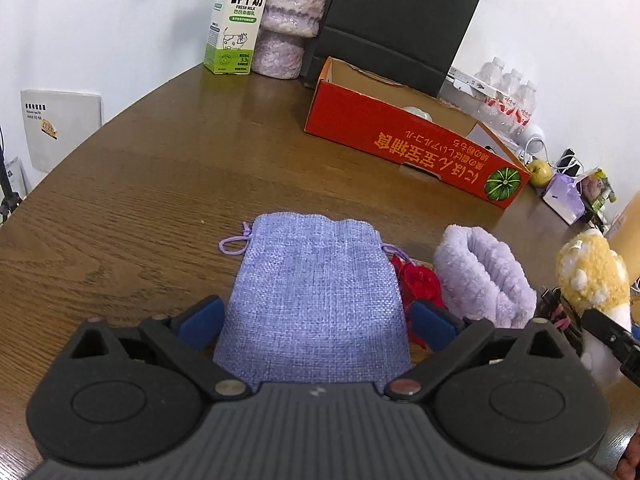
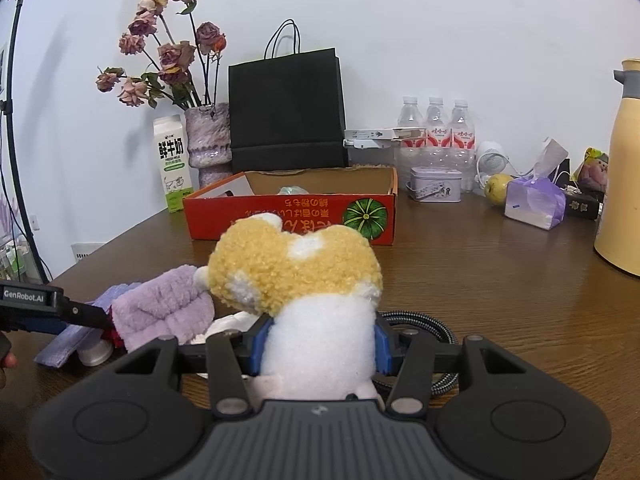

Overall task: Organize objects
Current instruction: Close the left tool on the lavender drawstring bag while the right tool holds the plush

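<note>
A: Item one, left wrist view: left gripper point(image 1: 316, 320) with blue pads either side of the purple burlap pouch point(image 1: 316, 292); whether they press it, cannot tell.

B: Item two, right wrist view only: right gripper point(image 2: 318, 346) clamped on the plush toy's point(image 2: 296, 280) white body. Beyond it, the red box point(image 2: 292, 216); at far right, a yellow thermos point(image 2: 620, 176).

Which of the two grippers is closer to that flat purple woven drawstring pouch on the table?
Left. The left gripper straddles the purple woven drawstring pouch, a finger on each side. The right gripper sits off to its right, clamping a yellow-and-white plush toy.
</note>
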Available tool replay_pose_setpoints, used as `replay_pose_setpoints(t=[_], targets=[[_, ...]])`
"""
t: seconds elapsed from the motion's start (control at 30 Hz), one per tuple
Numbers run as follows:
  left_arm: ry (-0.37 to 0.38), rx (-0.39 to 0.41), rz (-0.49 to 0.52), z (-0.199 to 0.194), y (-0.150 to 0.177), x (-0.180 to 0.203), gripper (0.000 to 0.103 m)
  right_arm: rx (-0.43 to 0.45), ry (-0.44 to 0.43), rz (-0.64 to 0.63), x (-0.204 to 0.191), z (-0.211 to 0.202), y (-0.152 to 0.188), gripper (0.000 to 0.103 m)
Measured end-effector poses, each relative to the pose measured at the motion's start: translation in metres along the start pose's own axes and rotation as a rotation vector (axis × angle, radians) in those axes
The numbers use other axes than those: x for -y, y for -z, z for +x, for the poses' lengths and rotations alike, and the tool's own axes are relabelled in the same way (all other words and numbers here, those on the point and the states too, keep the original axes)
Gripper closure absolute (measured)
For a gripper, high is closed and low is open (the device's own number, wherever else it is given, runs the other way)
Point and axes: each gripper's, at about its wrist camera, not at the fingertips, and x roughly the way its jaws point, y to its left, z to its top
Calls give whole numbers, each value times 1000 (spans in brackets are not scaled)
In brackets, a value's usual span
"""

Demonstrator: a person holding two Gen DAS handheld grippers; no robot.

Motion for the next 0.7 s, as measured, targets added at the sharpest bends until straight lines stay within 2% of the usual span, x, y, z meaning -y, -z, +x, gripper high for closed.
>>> replay_pose_setpoints(t=[0.2, 0.27, 0.43, 0.6, 0.67, 0.7], targets=[[-22, 20, 20, -2, 3, 2, 21, 1, -2, -1, -1, 0, 0, 54], [-21, 25, 17, -4, 4, 1, 30, 1, -3, -2, -3, -1, 0, 55], [-27, 33, 6, -6, 4, -3, 45, 2, -3, -2, -4, -1, 0, 55], [-4, 36, -22, -9, 5, -8, 67, 3, -4, -4, -5, -2, 0, 55], [-11, 41, -10, -12, 4, -6, 80, 6, -6, -6, -6, -3, -1, 55], [-15, 40, -7, -13, 4, -6, 82, 8, -6, -7, -7, -4, -1, 55]])
